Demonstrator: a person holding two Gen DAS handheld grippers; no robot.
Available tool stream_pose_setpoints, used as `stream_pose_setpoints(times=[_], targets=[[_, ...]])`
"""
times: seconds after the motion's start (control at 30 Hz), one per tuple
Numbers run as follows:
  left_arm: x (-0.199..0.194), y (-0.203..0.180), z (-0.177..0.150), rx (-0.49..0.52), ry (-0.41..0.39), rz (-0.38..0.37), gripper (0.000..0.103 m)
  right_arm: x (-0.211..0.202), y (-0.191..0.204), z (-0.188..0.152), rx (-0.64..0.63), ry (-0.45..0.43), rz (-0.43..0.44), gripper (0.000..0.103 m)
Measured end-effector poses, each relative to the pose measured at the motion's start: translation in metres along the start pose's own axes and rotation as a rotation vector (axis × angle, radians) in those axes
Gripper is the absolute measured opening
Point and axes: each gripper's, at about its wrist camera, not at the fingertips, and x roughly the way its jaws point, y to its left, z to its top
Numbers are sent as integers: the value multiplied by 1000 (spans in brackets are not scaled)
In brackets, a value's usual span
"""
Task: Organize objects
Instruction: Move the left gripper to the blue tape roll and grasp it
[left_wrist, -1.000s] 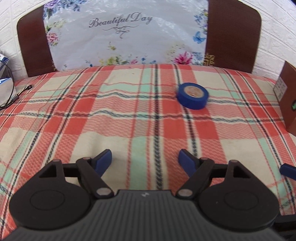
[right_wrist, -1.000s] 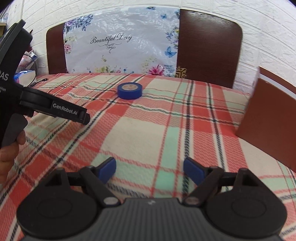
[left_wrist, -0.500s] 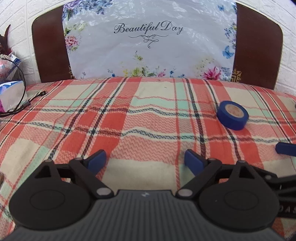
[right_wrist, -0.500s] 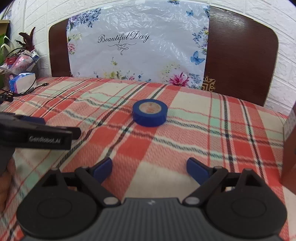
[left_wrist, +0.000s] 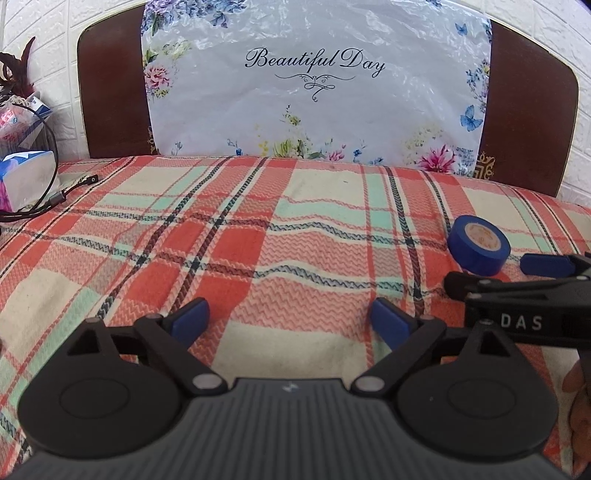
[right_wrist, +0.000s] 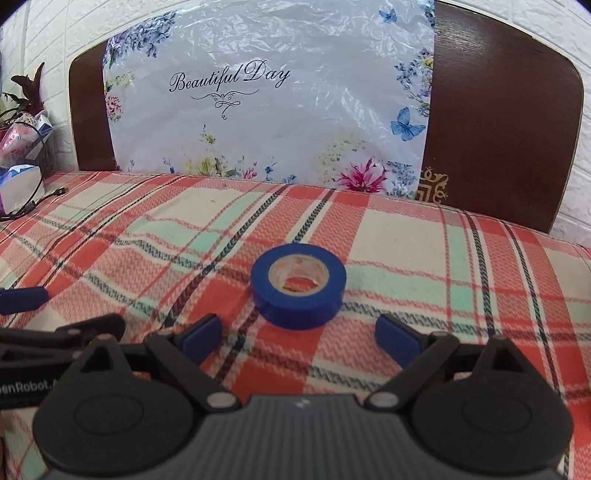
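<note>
While one blue tape roll (right_wrist: 298, 291) lies flat, the right gripper (right_wrist: 301, 338) is opening, the left gripper (left_wrist: 291, 321) wide and empty

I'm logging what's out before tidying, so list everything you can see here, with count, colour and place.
Roll of blue tape: one, blue with a pale core, flat on the cloth just ahead of the right gripper.
Plaid cloth: one, red, cream and mint, covering the surface.
Printed plastic sheet: one, white with flowers, against the back.
Dark wooden board: one, brown, behind the sheet.
Black cable: one, far left.
Tissue pack: one, blue and white, far left.
Left gripper: black, blue pads, open, empty.
Right gripper: black, blue pads, jaws opening, nothing between them.
</note>
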Motion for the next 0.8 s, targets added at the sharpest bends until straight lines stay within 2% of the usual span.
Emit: stream_pose_setpoints(times=[0.33,0.43,0.53,0.8], targets=[[0,0,0,0,-1,1,96,18,2,14,6,-6,6,94],[1,-1,0,0,0,1,97,19,5,16,-12,-19,21,80],[1,-1,0,-2,0,0,97,15,10,14,-41,-33,20,59],[0,-1,0,0,2,4,98,-11,-4,-6,-14,-24,6,59]])
